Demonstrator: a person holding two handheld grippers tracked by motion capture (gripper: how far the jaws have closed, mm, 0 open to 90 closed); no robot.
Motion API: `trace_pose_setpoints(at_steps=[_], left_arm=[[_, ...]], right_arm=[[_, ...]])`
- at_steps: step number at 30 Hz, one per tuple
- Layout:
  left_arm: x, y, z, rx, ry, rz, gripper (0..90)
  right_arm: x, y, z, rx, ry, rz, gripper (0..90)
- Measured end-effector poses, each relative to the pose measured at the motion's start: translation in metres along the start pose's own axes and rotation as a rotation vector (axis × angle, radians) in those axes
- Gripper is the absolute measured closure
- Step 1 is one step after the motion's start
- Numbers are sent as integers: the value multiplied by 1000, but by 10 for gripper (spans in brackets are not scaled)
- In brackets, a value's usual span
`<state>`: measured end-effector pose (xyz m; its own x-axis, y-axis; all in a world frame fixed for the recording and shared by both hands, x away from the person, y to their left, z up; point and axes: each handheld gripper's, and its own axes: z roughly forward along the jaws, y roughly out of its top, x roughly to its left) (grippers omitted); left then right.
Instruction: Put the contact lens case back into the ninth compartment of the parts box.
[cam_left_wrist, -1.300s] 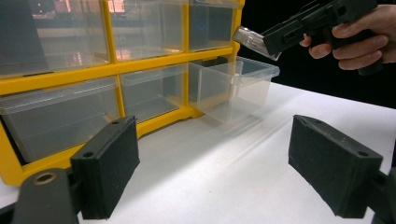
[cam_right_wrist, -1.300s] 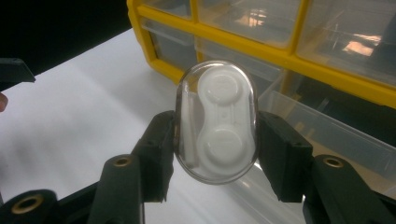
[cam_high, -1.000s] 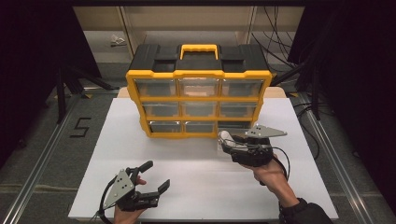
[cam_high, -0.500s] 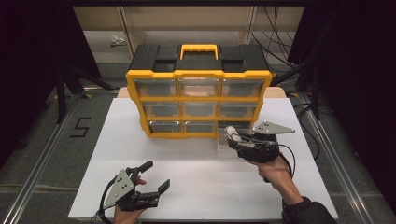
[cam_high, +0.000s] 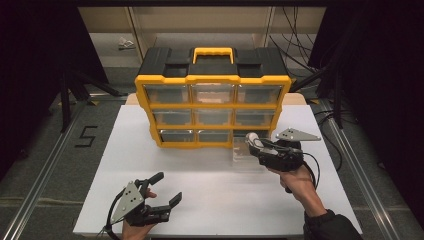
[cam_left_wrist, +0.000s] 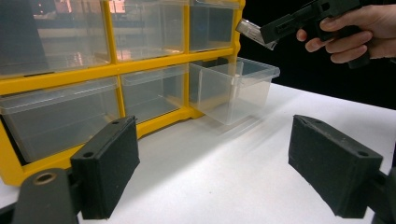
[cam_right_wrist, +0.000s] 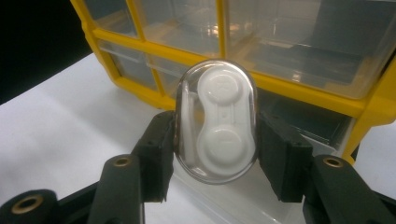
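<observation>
My right gripper (cam_high: 254, 141) is shut on a clear oval case (cam_right_wrist: 215, 119) with a white two-cup lens holder inside. It hangs just above a clear plastic drawer (cam_high: 245, 156) that is pulled out of the bottom right slot of the yellow and black organizer (cam_high: 212, 80). The left gripper view shows the drawer (cam_left_wrist: 233, 88) sticking out of the organizer (cam_left_wrist: 60, 77), with the case (cam_left_wrist: 250, 31) over its far rim. My left gripper (cam_high: 167, 187) is open with nothing between its jaws, near the table's front left.
The organizer stands at the back of the white table (cam_high: 210, 190), its other clear drawers pushed in. A black carry handle section with a yellow grip (cam_high: 213, 52) tops it. Cables and stands lie on the dark floor at both sides.
My right gripper has drifted a little to the right with the case still in it. The left gripper has stayed where it was.
</observation>
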<state>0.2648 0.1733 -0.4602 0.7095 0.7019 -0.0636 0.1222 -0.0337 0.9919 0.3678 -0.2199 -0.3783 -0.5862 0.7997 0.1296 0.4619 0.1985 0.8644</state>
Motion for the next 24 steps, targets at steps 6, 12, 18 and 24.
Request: trace_pose_setpoints(at_steps=[6,12,18,24], left_arm=[[0,0,0,-1,-1,-1,158],[0,0,0,-1,0,-1,158],[0,0,0,0,-1,0,158],[0,0,0,1,-1,0,158]], right_arm=[[-5,-2,2,0,-11,12,497],[-10,-5,4,5,-27,24,497],[-13,-7,7,8,-38,33,497],[-15,-9,10,13,-39,42,497]])
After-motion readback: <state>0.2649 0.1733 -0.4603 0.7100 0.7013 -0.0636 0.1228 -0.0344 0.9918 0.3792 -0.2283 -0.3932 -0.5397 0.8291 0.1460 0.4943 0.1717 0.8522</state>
